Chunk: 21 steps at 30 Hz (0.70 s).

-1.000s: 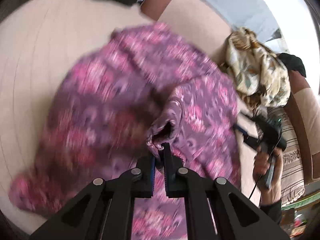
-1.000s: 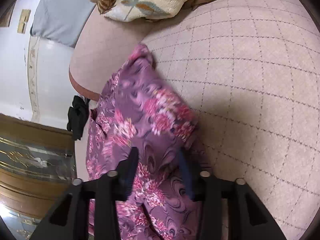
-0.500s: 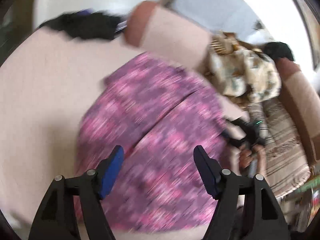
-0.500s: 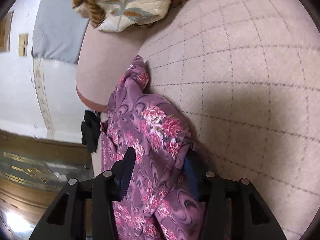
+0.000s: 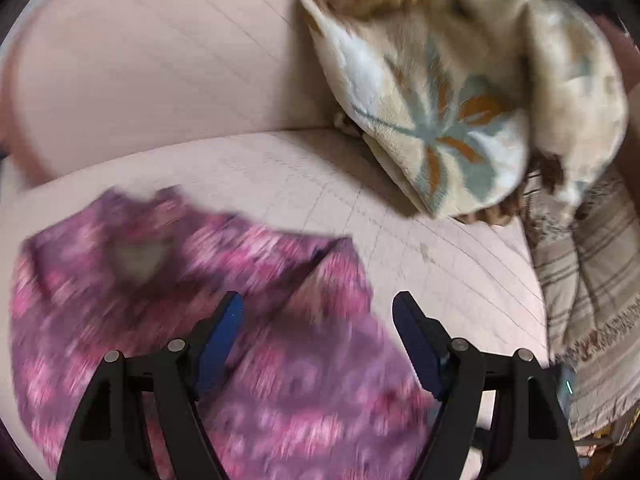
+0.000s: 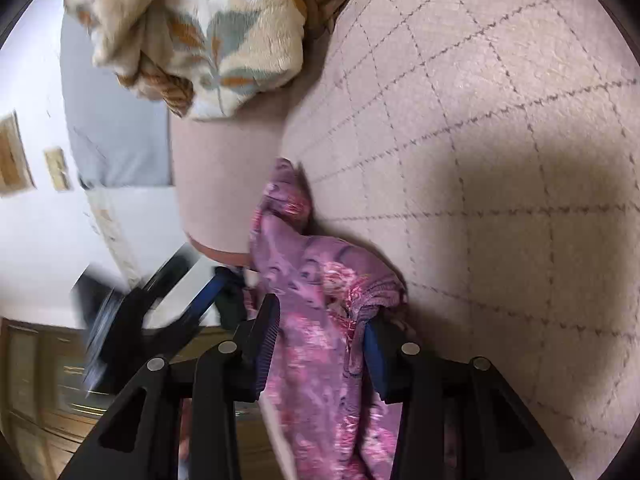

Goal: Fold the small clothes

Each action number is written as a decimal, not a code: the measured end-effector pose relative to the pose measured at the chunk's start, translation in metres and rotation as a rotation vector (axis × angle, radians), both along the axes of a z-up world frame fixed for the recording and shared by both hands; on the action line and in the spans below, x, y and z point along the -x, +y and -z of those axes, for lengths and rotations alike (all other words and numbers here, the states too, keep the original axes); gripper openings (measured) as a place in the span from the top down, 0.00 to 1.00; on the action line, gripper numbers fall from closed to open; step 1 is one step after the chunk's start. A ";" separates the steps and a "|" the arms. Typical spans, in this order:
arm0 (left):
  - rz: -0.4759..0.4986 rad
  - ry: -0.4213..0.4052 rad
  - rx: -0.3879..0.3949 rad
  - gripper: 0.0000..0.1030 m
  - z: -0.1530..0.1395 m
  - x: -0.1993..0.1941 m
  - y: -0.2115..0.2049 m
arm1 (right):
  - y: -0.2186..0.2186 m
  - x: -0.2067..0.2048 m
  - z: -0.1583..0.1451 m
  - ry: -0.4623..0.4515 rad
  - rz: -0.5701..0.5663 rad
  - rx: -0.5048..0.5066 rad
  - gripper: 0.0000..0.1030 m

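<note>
Left wrist view: left claw (image 5: 318,316) spread wide, empty, over blurred purple floral garment (image 5: 248,320) flat on sofa seat (image 5: 440,264), leaf-print cushion (image 5: 440,112) at back corner, right wrist view only: right claw (image 6: 320,332) around bunched garment fold at seat's front edge, grip unconfirmed.

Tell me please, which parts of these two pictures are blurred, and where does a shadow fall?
Left wrist view: the purple garment is smeared by motion blur, and the pillow is softer too. Right wrist view: the garment is fairly sharp, the left gripper is streaked, and a broad shadow darkens the sofa seat.
</note>
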<state>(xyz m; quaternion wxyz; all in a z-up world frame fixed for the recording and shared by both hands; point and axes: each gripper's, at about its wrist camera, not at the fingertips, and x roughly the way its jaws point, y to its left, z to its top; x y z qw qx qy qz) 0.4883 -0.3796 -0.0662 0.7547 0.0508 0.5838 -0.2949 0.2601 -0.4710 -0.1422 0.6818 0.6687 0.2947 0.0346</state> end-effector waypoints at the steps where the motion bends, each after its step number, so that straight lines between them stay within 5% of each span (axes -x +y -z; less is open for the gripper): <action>1: 0.006 0.026 -0.017 0.26 0.009 -0.006 -0.008 | -0.002 0.001 0.000 0.014 -0.001 0.007 0.66; 3: 0.006 0.107 -0.040 0.37 0.035 -0.015 -0.021 | -0.004 0.003 0.004 0.072 -0.008 0.031 0.81; 4: -0.028 0.129 -0.041 0.48 0.045 -0.018 -0.021 | -0.004 0.005 0.008 0.080 -0.009 0.016 0.84; 6: -0.052 0.138 -0.009 0.51 0.047 -0.019 -0.020 | -0.004 0.007 0.015 0.089 -0.008 -0.009 0.85; 9: -0.039 0.175 0.046 0.94 0.041 -0.015 -0.021 | -0.003 0.007 0.012 0.098 -0.002 0.007 0.86; 13: -0.025 0.106 0.054 0.96 0.021 -0.012 -0.018 | -0.001 0.008 0.007 0.135 -0.001 0.052 0.94; 18: -0.152 0.168 0.214 0.97 0.001 -0.042 0.013 | -0.006 0.023 0.001 0.126 0.054 0.081 0.96; 21: -0.195 0.122 0.135 0.96 0.019 -0.047 0.013 | -0.008 0.028 -0.002 0.136 0.081 0.126 0.96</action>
